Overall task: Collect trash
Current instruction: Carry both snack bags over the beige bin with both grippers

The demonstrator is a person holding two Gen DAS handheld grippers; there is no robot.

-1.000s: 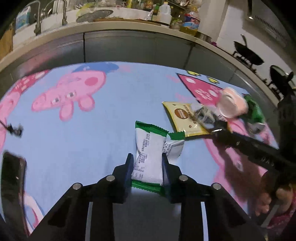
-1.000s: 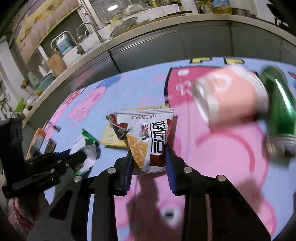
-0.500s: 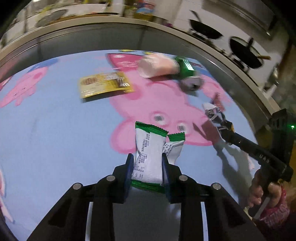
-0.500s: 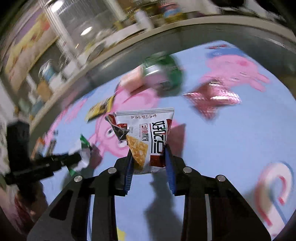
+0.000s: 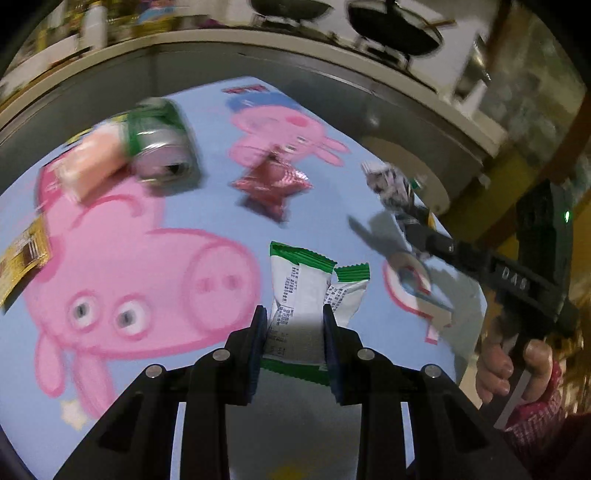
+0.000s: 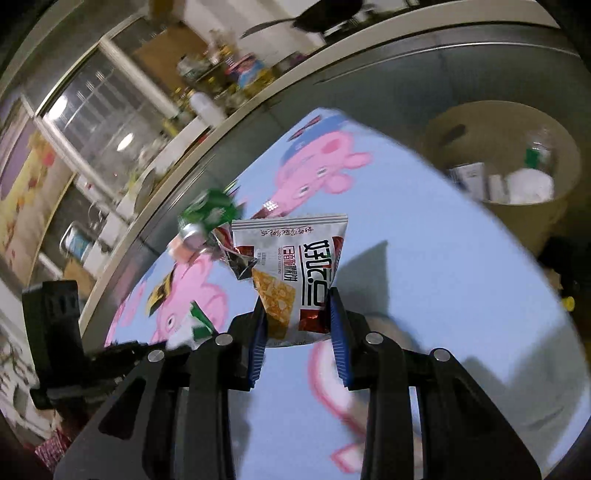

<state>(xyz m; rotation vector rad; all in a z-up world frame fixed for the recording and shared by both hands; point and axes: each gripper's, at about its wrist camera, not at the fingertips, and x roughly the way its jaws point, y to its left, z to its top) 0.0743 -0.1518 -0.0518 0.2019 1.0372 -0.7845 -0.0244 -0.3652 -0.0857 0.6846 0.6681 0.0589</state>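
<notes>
My left gripper (image 5: 293, 325) is shut on a white and green snack wrapper (image 5: 301, 295), held above the blue cartoon mat (image 5: 110, 236). My right gripper (image 6: 297, 321) is shut on a white and red snack bag (image 6: 299, 266); it also shows at the right of the left wrist view (image 5: 410, 218). A beige bin (image 6: 509, 177) with trash inside stands off the mat's far right corner. On the mat lie a green can (image 5: 159, 147), a pink can (image 5: 92, 170), a red foil wrapper (image 5: 273, 184) and a yellow packet (image 5: 22, 254).
A grey cabinet front (image 5: 258, 66) under a cluttered counter curves along the far side of the mat. The bin also shows in the left wrist view (image 5: 410, 166), partly behind the right gripper. Woks hang at top right (image 5: 391, 26).
Both grippers have swung to the right across the mat with their wrappers still held. The bin has come into view, and the cans and yellow packet have slid to the left.
</notes>
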